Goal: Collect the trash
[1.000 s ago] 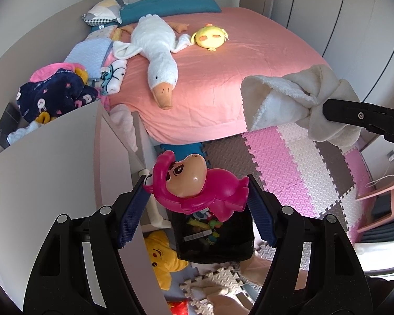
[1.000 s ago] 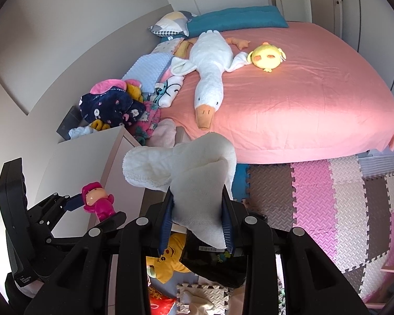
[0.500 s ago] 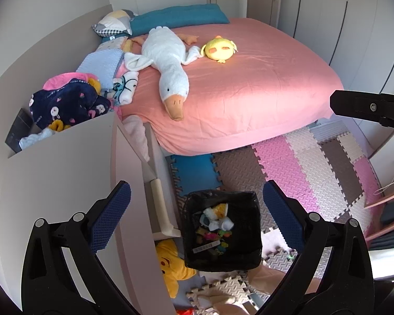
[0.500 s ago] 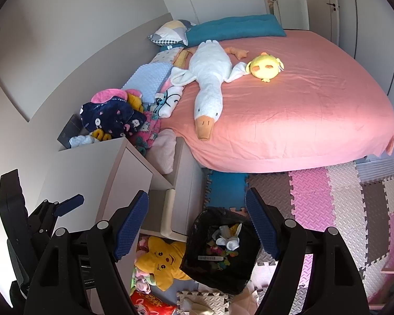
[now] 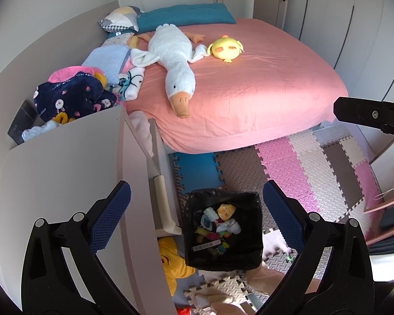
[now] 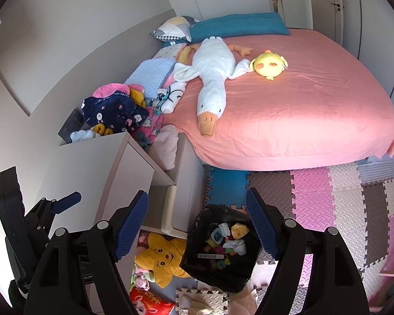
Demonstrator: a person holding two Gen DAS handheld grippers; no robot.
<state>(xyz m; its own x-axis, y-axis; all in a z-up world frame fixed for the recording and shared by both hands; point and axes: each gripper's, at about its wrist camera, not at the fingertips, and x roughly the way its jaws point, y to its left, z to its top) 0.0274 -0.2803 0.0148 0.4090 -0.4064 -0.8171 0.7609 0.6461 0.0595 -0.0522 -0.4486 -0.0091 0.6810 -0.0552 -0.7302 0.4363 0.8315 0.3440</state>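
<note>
A black-lined trash bin (image 5: 223, 262) stands on the floor beside the white cabinet, straight below both grippers. It holds several small toys and scraps, among them a white cloth (image 5: 229, 227) and a yellow piece (image 5: 226, 210). My left gripper (image 5: 194, 191) hangs open above the bin with nothing between its blue pads. My right gripper (image 6: 197, 197) is open too and empty, over the same bin (image 6: 212, 265), where the white cloth (image 6: 236, 245) shows again. The right gripper's tip (image 5: 367, 114) pokes in at the right of the left wrist view.
A white cabinet (image 5: 65, 170) stands left of the bin, with a clothes pile (image 5: 71, 97) behind it. A pink bed (image 5: 249, 92) carries a white goose plush (image 5: 173, 60) and a yellow chick plush (image 5: 226, 50). A yellow star plush (image 6: 162, 260) lies on the foam mats (image 5: 315, 173).
Both grippers opened. The pink doll left the left jaws and the white fluffy cloth left the right jaws; both jaws now stand empty over the bin.
</note>
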